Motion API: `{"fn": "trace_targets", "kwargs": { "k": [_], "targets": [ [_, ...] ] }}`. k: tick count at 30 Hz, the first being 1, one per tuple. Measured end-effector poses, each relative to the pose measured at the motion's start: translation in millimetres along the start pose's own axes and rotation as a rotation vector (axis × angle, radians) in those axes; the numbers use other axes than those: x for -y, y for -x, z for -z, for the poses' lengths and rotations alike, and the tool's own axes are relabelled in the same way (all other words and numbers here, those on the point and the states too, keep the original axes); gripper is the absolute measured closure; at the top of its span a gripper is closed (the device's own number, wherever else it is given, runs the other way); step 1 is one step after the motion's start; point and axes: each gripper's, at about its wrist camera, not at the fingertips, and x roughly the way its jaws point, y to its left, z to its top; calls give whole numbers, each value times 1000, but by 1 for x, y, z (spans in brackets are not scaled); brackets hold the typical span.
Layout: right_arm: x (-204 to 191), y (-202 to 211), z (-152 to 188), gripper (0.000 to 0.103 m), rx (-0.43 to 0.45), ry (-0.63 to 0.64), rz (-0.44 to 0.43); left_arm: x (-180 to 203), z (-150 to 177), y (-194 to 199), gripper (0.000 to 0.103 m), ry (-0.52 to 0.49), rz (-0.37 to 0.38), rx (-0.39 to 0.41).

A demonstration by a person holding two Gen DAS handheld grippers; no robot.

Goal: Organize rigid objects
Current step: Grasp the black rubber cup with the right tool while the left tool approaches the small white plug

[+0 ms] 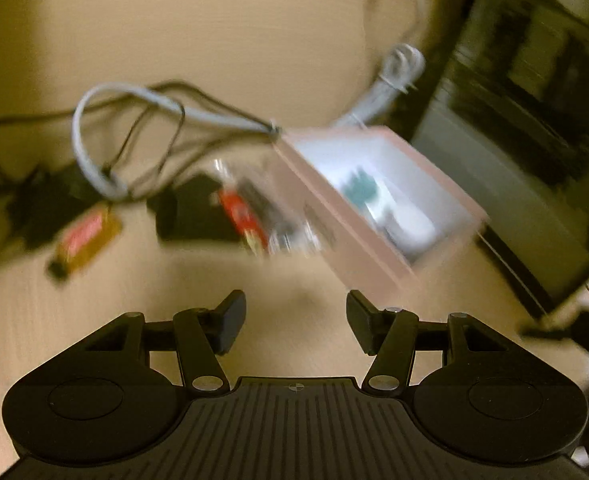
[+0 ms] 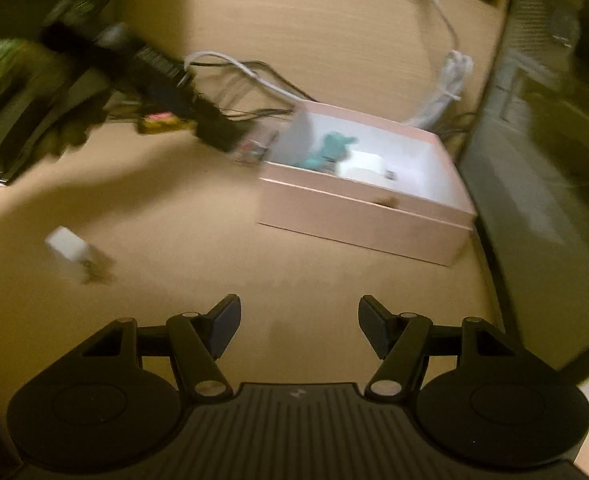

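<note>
Left wrist view: left tongs (image 1: 296,322) gape wide, empty, over bare wood table (image 1: 214,40). Ahead lies a blurred clutter: red item (image 1: 241,216), black block (image 1: 198,216), yellow-pink piece (image 1: 88,240), grey cable (image 1: 134,100). Pink box (image 1: 358,236) sits ahead-right, holding a teal thing (image 1: 358,190). Right tongs (image 2: 299,330) also gape wide and empty; white block (image 2: 68,252) lies ahead-left, box (image 2: 358,216) ahead-right, both apart from them.

Right tongs (image 2: 299,330) gape empty above the table (image 2: 214,208) — pink box (image 2: 358,216) ahead, white block (image 2: 68,254) left.
</note>
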Motion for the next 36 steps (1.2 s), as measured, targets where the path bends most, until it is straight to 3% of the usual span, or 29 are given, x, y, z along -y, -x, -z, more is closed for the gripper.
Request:
{"fn": "trace_targets", "kwargs": {
  "k": [3, 9, 12, 14, 17, 21, 27, 28, 31, 36],
  "targets": [
    [-10, -7, -6, 37, 0, 39, -41, 4, 34, 29, 43, 70, -33, 11],
    [-28, -20, -29, 37, 54, 126, -95, 9, 86, 79, 43, 209, -236, 116],
    [-36, -39, -59, 37, 66, 142, -135, 10, 106, 97, 43, 284, -305, 163],
    [-45, -57, -87, 37, 93, 166, -179, 14, 116, 101, 43, 310, -305, 160],
    [-66, -101, -135, 34, 82, 208, -206, 29, 125, 102, 43, 272, -309, 140],
    [-95, -176, -182, 35, 13, 279, -169, 44, 140, 106, 43, 285, -313, 140],
    [-109, -242, -205, 35, -90, 398, -153, 52, 157, 105, 43, 322, -280, 131],
    [-109, -247, -206, 40, -110, 389, -158, 53, 158, 104, 43, 319, -281, 126],
    [-111, -237, -201, 42, -125, 360, -199, 54, 155, 96, 43, 315, -281, 115],
    [-120, -174, -157, 42, -104, 381, -310, 61, 141, 83, 43, 255, -284, 94]
  ]
}}
